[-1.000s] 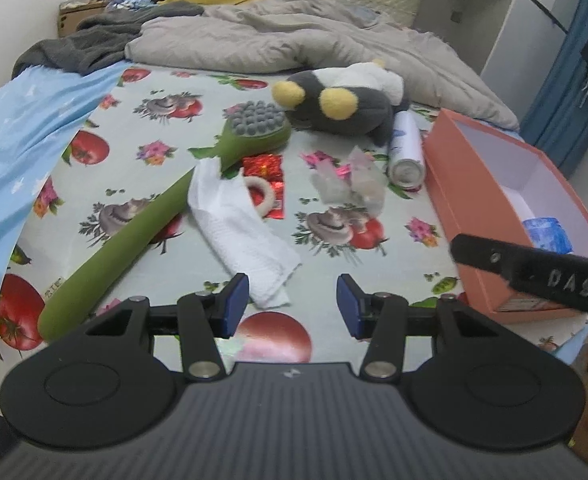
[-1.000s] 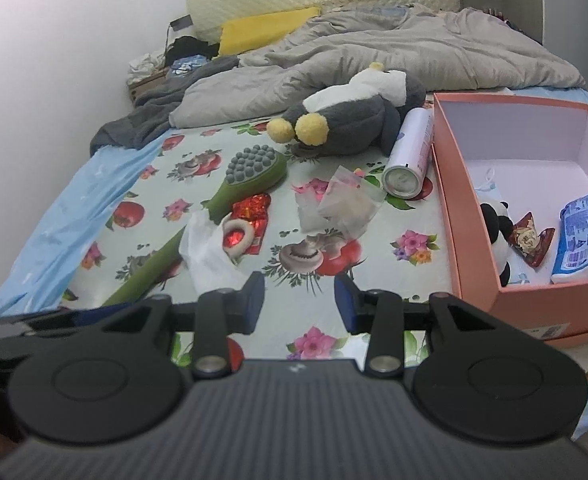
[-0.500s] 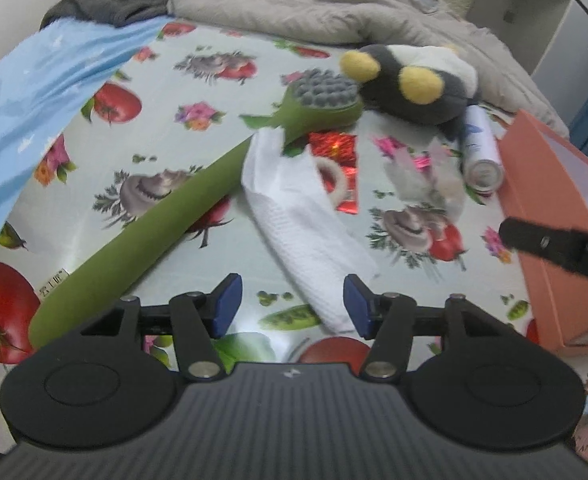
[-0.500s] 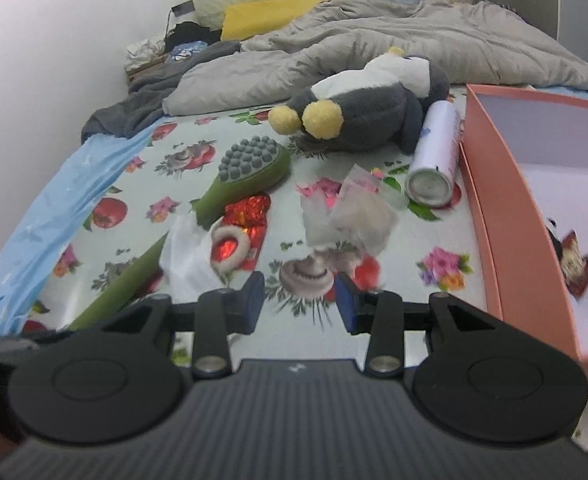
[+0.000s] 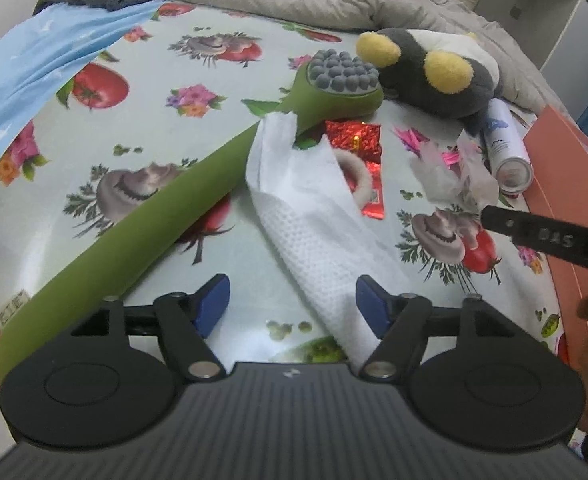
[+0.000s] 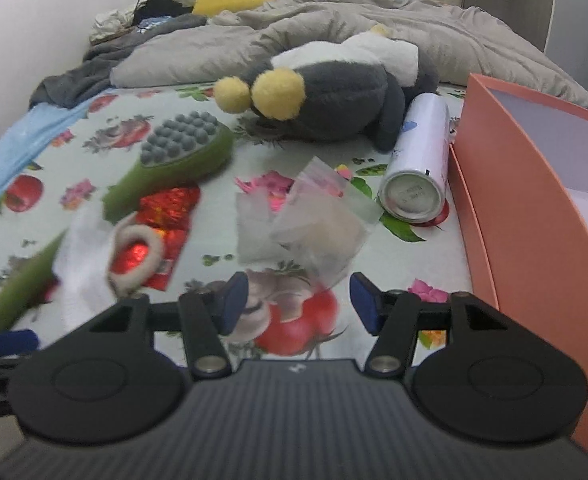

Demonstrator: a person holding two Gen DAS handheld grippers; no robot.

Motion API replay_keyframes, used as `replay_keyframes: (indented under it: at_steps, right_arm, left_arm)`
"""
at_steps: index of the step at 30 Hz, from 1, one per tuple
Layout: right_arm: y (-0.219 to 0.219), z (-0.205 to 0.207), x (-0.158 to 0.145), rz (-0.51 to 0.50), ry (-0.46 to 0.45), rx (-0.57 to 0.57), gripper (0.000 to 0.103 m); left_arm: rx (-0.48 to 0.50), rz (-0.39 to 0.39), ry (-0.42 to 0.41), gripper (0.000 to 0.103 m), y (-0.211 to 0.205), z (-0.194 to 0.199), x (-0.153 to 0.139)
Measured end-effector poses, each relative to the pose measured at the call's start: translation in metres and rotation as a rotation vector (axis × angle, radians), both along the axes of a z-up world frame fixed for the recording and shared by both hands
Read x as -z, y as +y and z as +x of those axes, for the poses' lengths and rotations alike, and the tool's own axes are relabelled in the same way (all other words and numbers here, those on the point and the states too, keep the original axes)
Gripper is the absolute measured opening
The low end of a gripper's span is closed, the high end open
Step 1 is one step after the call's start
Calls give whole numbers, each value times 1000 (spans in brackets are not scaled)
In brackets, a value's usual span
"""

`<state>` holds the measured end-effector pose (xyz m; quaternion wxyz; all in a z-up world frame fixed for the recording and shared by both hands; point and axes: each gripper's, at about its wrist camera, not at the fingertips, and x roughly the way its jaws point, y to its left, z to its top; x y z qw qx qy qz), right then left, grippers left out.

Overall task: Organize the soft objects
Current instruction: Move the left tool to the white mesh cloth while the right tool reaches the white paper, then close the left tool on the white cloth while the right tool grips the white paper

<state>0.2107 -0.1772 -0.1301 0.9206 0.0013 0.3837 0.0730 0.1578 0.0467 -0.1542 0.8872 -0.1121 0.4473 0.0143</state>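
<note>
A white cloth lies on the fruit-print bed sheet, its near end between my open left gripper fingers. A grey penguin plush lies at the back; it also shows in the right wrist view. A clear plastic bag lies just ahead of my open right gripper. A white fluffy hair tie rests on a red foil wrapper. The orange box stands at the right.
A long green massage brush lies diagonally at the left. A white spray can lies beside the box. A grey blanket and a blue cloth lie at the back and left.
Both grippers have moved forward and lower. The left one now straddles the near end of the white cloth. The right one has closed in on the plastic bag.
</note>
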Motion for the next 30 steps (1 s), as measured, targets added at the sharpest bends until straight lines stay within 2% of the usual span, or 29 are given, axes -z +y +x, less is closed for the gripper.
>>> replay_keyframes:
  at_steps: [4,9,14,17,20,22,28,29,30]
  right_arm:
    - [0,11,14,-33,-14,4,59]
    - [7,24,23,-71,-47,-12,59]
    - [20,30,27,-172,-105,-44,58]
    - [23,35,27,-206,-130,-56,58]
    - [24,41,29,-239,-143,-59,57]
    - [22,42,29,-254,-146,-55,53]
    - [21,43,30,-286,-132,-92,36]
    - [21,43,30,-287,-127,-92,31]
    - [20,43,30,-284,-122,-92,26]
  left_arm:
    - [24,-4,-9,74,-5,6,1]
    - [2,-6,-25,74,-3,15,0]
    - [-7,0,-27,73,0,27,-1]
    - [-5,-15,-19,66,-2,32,2]
    - [5,-9,-33,65,-7,33,5]
    - [-1,15,-37,62,-10,36,7]
    - [-59,4,-57,50,-4,42,9]
    - [-62,2,-55,44,-3,44,9]
    - [-64,1,-52,35,-3,45,9]
